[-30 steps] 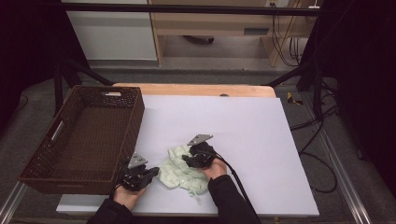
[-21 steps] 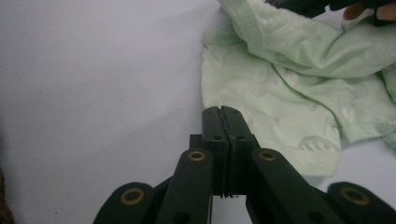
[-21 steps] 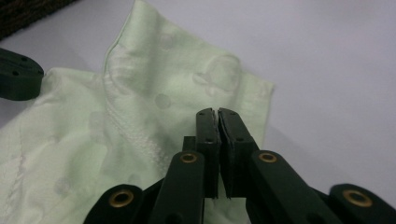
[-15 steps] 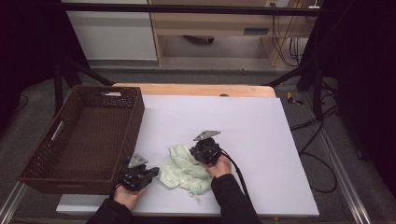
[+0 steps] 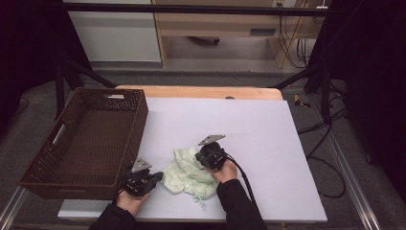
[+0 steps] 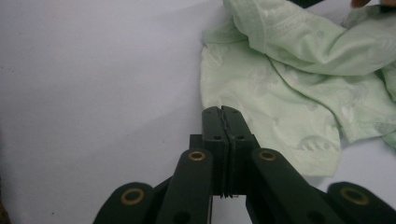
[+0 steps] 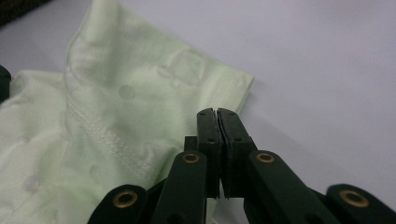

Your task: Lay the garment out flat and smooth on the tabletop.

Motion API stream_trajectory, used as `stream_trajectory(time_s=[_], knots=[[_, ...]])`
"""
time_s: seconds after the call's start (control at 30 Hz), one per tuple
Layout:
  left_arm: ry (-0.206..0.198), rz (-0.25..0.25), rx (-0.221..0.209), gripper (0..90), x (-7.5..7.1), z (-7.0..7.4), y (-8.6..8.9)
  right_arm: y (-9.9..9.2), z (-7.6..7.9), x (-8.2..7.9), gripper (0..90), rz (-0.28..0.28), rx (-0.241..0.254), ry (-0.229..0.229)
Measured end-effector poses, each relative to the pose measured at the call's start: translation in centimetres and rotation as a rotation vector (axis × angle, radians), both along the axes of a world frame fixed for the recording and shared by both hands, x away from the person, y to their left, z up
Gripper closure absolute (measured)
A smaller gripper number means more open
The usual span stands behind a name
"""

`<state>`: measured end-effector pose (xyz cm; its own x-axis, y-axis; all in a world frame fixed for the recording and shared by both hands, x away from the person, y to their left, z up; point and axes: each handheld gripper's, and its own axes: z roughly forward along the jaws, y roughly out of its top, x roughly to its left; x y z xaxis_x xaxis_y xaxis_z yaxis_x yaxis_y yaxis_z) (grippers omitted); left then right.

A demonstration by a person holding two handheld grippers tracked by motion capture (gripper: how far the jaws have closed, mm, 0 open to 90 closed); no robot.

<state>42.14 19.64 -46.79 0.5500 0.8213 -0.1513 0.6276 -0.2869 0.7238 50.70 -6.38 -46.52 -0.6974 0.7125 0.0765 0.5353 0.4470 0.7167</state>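
Garment (image 5: 189, 172), pale green, patterned, crumpled in a loose heap on the white table sheet (image 5: 268, 143); taken as landmark for every entry below.

Basket (image 5: 84, 143), brown wicker, nothing visible inside, well apart from the garment on its left, hanging partly past the table edge.

Left gripper (image 5: 152, 178), hand-held, just beside the garment's left edge. In the left gripper view its tips (image 6: 222, 114) are pressed together, resting at the hem of the garment (image 6: 289, 107); no fabric can be seen between them, so it appears to hold nothing.

Right gripper (image 5: 203, 154), hand-held, at the garment's upper right part. In the right gripper view its tips (image 7: 217, 116) are likewise pressed together, over a corner of the fabric (image 7: 140, 93); nothing pinched is visible, though cloth hidden under the tips cannot be excluded.

Status, by judgement: early stage. The garment is neither spread flat, nor folded, nor in the basket. Both tools are at the cloth without a visible hold. Remaining: opening the jaws, taking an edge or corner on each side, then lifting or smoothing the piece, and possibly carrying it to the basket.
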Motion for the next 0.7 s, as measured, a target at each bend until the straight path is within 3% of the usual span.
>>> stream_trajectory(time_s=[0.13,0.3,0.4,0.57,0.6,0.7], knots=[[-0.005,0.005,0.0,88.6,0.0,0.0,-0.1,-2.7,2.1,-0.4,88.7,-0.066,0.026,-0.08],[-0.007,0.022,0.008,88.5,0.3,-0.1,-0.2,-7.0,3.7,-0.6,88.7,-0.148,0.027,-0.123],[-0.008,0.03,0.021,88.5,0.4,-0.3,-0.5,-9.4,3.3,-0.7,88.6,-0.201,0.003,-0.117],[-0.011,0.042,0.024,87.1,0.5,-0.6,-0.5,-11.7,1.0,-0.9,85.6,-0.235,-0.026,-0.05],[-0.017,0.046,0.018,85.0,0.6,-0.6,-0.5,-11.9,0.6,-0.9,82.4,-0.235,-0.035,-0.048],[-0.04,0.067,0.01,62.7,0.6,-0.6,-0.6,-12.2,0.1,-0.9,68.7,-0.244,-0.042,-0.057]])
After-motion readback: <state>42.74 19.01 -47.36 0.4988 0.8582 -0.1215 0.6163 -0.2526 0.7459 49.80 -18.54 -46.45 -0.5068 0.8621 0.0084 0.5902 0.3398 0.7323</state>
